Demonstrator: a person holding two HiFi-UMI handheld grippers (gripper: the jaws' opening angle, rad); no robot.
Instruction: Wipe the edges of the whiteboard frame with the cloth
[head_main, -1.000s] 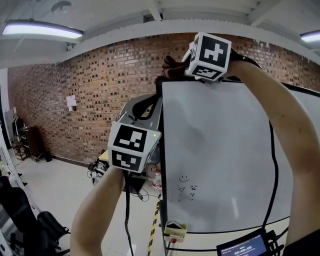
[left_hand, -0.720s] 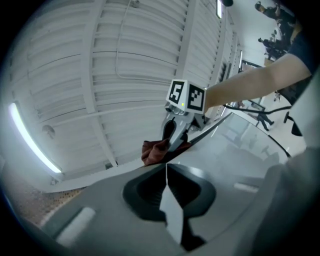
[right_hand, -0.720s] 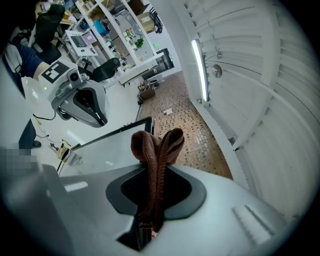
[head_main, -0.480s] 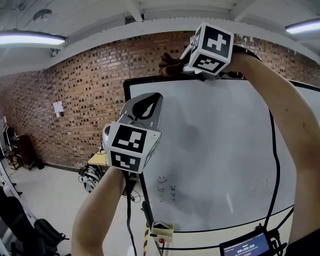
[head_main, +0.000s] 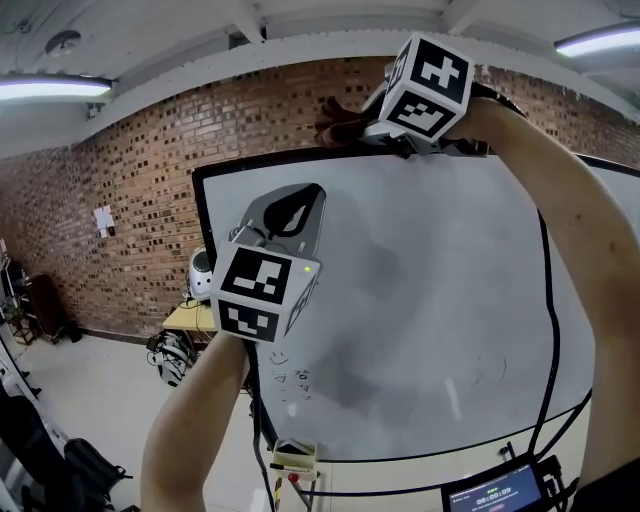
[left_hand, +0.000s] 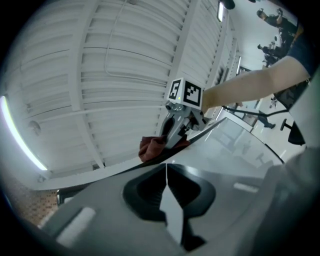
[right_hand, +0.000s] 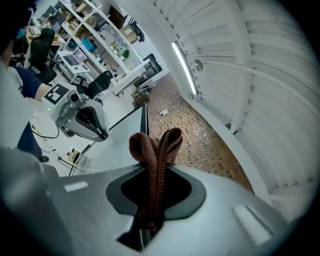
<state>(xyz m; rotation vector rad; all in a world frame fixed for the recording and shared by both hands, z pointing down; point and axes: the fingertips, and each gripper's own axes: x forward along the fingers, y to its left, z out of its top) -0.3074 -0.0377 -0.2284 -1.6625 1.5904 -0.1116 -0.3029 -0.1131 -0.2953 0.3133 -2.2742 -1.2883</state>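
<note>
The whiteboard (head_main: 440, 300) fills most of the space in front of the person. Its white face is nearly bare, apart from a few small scribbles low on the left. A thin black frame (head_main: 250, 167) runs along the top and down the left side.

The right gripper (head_main: 362, 130) is raised to the top edge, its jaws pinching a folded brown cloth (head_main: 336, 124). The cloth bulges out past the tips and sits at the top rail. From here I cannot tell whether it really presses on the rail or rides just above it. The left gripper (head_main: 292, 212) hangs lower, in front of the board's face, with its jaws pressed together and nothing between them.

To my eye, the step in hand is the wipe along the top rail. To do it well, the soft bulge of the cloth should bear on the rail, not the hard jaw tips, which would only scrape. A steady, light downward push should let the fabric wrap a little over the edge. The pinch must stay firm, since the drag of the rail could tug the fold loose. I would carry the stroke right out to the left corner before turning down the side, and keep the cloth off the white face so the scribbles are not smeared. The idle left gripper is best kept clear of the cloth's path.
</note>
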